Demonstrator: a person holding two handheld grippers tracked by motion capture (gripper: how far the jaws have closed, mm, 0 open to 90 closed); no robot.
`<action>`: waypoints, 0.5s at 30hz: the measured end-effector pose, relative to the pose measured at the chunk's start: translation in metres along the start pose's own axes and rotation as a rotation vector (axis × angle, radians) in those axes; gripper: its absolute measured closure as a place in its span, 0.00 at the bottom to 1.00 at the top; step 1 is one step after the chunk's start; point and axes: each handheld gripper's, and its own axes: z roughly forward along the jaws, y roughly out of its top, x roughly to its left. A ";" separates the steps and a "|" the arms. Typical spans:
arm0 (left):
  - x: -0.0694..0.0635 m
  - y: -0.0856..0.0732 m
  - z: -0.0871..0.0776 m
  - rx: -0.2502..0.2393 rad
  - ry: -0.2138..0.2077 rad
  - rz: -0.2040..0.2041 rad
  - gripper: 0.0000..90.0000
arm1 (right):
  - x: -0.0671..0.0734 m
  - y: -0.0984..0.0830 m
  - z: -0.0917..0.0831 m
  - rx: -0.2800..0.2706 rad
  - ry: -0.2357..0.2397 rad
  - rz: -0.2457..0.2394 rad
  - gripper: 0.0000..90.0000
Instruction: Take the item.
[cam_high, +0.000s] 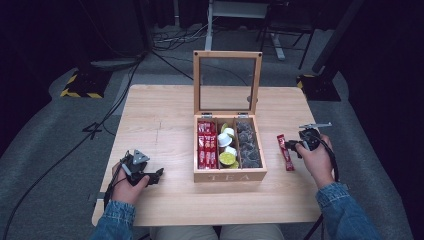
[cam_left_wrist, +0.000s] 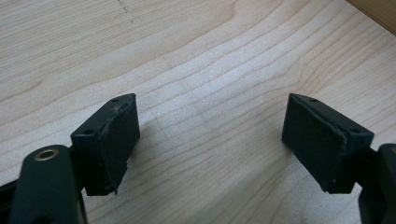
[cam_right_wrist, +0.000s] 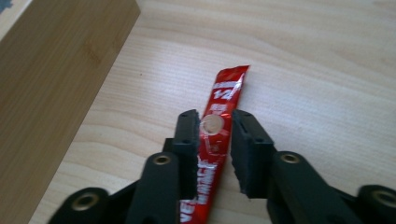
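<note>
Your left tongs (cam_high: 155, 176) rested released near the bench's (cam_high: 160, 115) near left corner, nothing between the jaws. Your right tongs (cam_right_wrist: 212, 140) straddled the red sachet (cam_right_wrist: 219, 121), which lay flat on the bench toward its right edge, just beside the tea box (cam_high: 229, 175). The jaws stood parted, the pads seemingly not pressing. Had you clenched there, the pads could have skidded off the thin foil, or scraped the bench and jammed.
</note>
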 end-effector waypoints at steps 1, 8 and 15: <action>0.000 0.000 0.000 0.000 0.000 0.000 0.21 | 0.000 0.000 -0.001 -0.012 -0.004 -0.007 0.73; 0.000 0.003 0.003 0.005 -0.002 0.005 0.20 | 0.005 0.006 -0.019 -0.139 -0.022 -0.008 0.55; 0.000 0.005 0.005 0.008 -0.005 0.011 0.18 | 0.021 0.021 -0.041 -0.246 0.007 -0.021 0.53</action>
